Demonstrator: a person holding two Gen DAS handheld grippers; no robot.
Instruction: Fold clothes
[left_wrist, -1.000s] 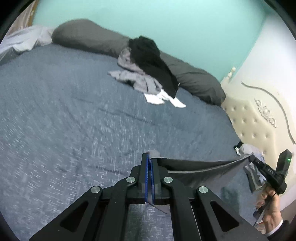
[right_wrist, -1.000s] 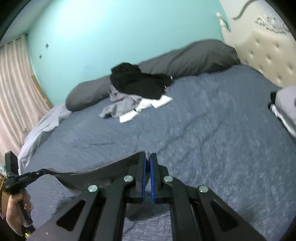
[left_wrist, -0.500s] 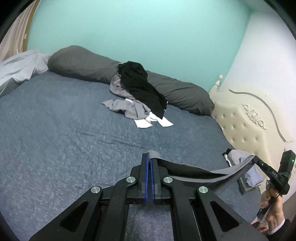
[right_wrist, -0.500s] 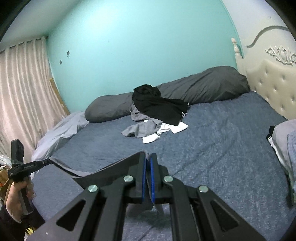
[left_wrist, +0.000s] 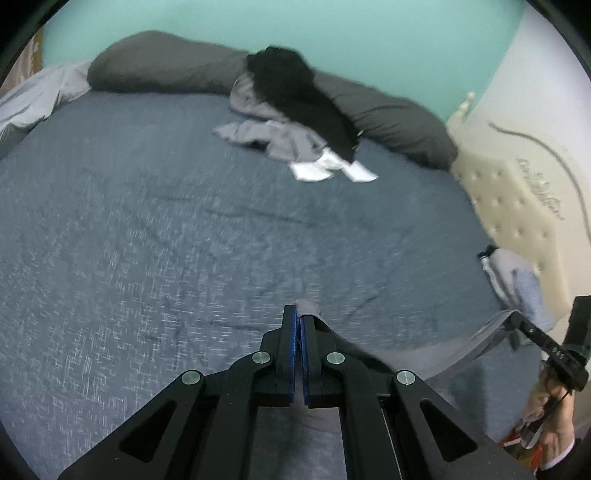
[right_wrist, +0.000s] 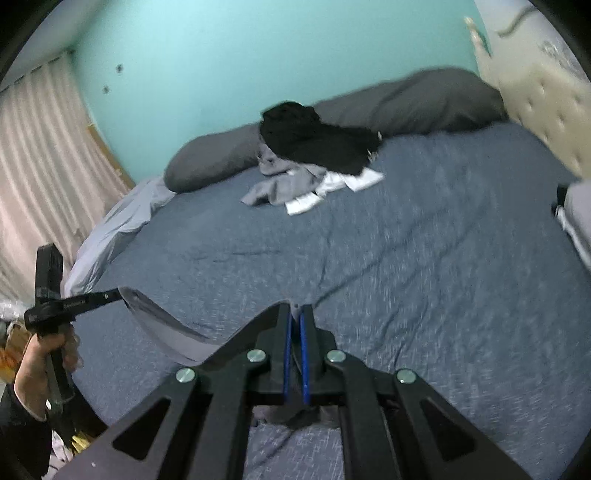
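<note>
A: So, where is the thing being folded?

B: The grey cloth garment (left_wrist: 436, 356) hangs stretched between the two tools, above the near part of the wide bed under its blue-grey textured cover (left_wrist: 184, 229). It sags in the middle, and I cannot tell whether its lowest part touches the cover.

A: And the jaws?

B: The left gripper (left_wrist: 298, 317) has its blue-lined jaws pressed tight on one corner of the garment; a small fold of grey fabric pokes out at the tips. The right gripper (right_wrist: 295, 314) is also clamped on the garment, with cloth caught between its pads and more bunched beneath its body. In the right wrist view the garment's far end runs up to the left gripper's tip, held by a hand (right_wrist: 40, 354) low at the left edge.

A: What lies beyond?

B: Well away, at the far side of the bed, sits a heap of loose clothes: a black crumpled garment (left_wrist: 295, 88) on top, a pale grey crumpled garment (left_wrist: 273, 136) under it, and white cloth pieces (left_wrist: 325, 168) at the near edge. The heap leans on long dark grey pillows (left_wrist: 166, 62) along a turquoise wall (left_wrist: 332, 29). A cream tufted headboard (left_wrist: 517, 206) stands at the right, with a small pile of grey and light blue clothing (left_wrist: 517, 277) just beside it. Pinkish striped curtains (right_wrist: 40, 147) hang at the left.
</note>
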